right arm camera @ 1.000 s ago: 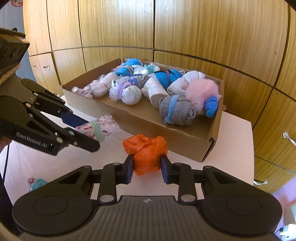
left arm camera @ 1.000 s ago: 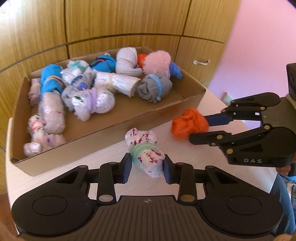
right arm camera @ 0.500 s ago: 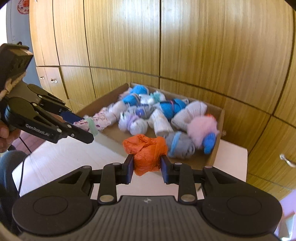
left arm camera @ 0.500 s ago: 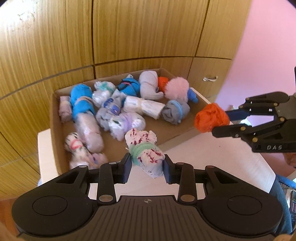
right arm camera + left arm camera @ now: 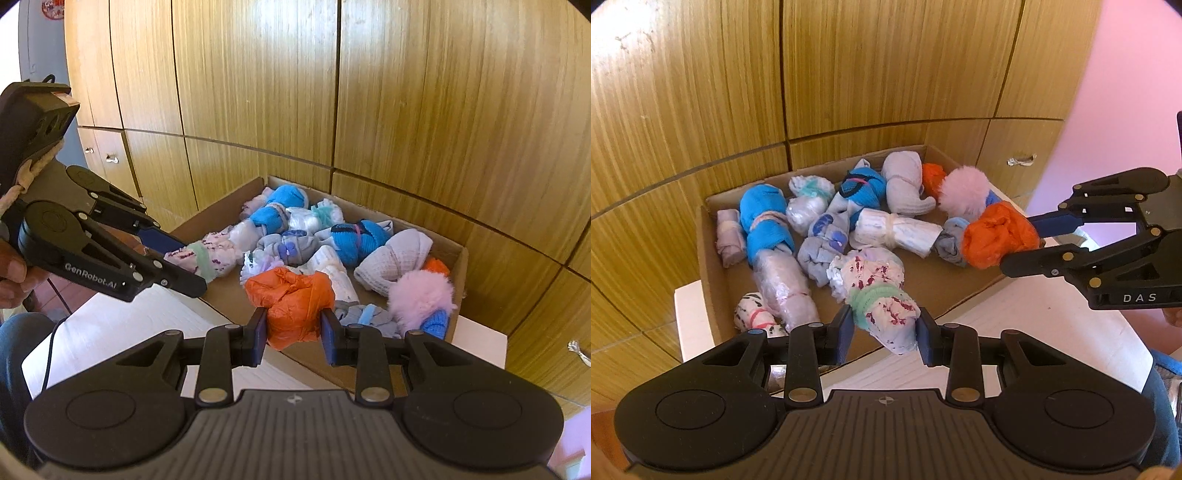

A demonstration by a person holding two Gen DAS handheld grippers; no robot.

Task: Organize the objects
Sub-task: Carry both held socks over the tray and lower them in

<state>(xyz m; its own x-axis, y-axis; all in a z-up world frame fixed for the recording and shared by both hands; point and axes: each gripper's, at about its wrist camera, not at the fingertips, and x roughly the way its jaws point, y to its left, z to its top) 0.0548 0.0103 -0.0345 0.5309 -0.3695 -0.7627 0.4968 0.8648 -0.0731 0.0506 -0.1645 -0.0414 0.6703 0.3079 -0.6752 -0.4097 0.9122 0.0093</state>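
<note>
The cardboard box (image 5: 713, 258) collects rolled sock bundles: left gripper (image 5: 882, 334) fingers clamp a speckled white bundle (image 5: 879, 299), right gripper (image 5: 291, 330) fingers clamp an orange bundle (image 5: 291, 299), both held above it for release.

black left gripper (image 5: 884, 334), blue jaws, brass screws; right gripper (image 5: 292, 334) alike, "das" marking.

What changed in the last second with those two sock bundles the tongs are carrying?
Both tongs lifted their bundles off the table and carried them up over the cardboard box: the left tongs with the white red-speckled bundle, the right tongs with the orange bundle. Neither grip changed, and the bundles in the box stayed put.
</note>
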